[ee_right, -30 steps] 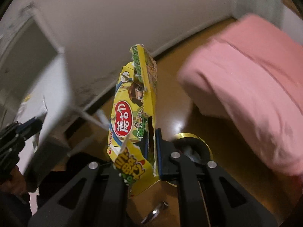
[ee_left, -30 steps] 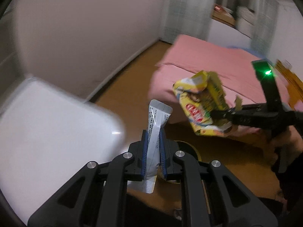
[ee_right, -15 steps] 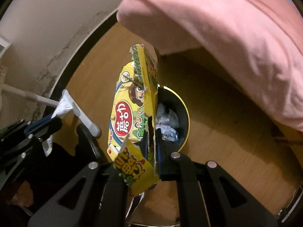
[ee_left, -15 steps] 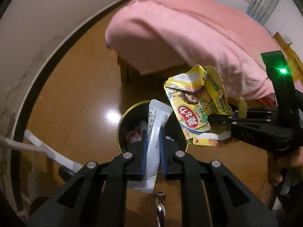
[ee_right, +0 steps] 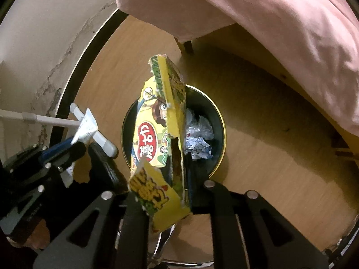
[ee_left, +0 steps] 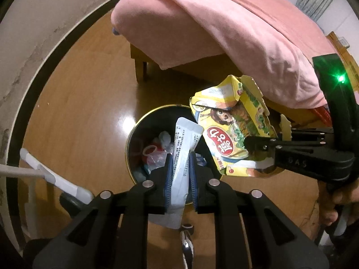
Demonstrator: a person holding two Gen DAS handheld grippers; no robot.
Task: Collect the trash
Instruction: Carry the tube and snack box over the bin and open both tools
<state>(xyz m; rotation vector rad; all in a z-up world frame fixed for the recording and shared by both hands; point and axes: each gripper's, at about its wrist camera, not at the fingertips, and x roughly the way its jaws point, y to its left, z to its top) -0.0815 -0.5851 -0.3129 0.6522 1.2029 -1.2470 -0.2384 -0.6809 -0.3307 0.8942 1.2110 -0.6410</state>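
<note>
Both grippers point steeply down over a round black waste bin (ee_left: 134, 139) with a gold rim, standing on the wooden floor (ee_left: 74, 103) near the corner of a bed draped in a pink blanket (ee_left: 224, 27).

Left gripper (ee_left: 180, 174): the jaws are narrow and clamp a flat white sachet (ee_left: 182, 157) printed with small dark text. The sachet stands nearly upright between the blue pads, its top end above the bin's opening and its lower end hanging behind the pads. In the right wrist view the same gripper (ee_right: 65, 148) appears at the left edge, the sachet (ee_right: 86, 127) projecting from it.

Right gripper (ee_right: 179, 174): the jaws are opening, with a torn yellow snack box (ee_right: 157, 130) between them; the box bears a red oval label and a cartoon monkey. It stands on edge, directly above the bin (ee_right: 215, 116), and a loose torn flap hangs from its lower part. Whether the pads still press on the cardboard cannot be told from the right wrist view. In the left wrist view the right gripper (ee_left: 253, 144) reaches in from the right, the snack box (ee_left: 228, 130) at its tips over the bin's right rim; a hand (ee_left: 336, 204) grips its handle.

Bin contents: crumpled white and bluish paper (ee_right: 199, 136), clear plastic and a red-and-white item (ee_left: 150, 151).

A white metal frame leg (ee_left: 56, 179) lies on the floor left of the bin.
</note>
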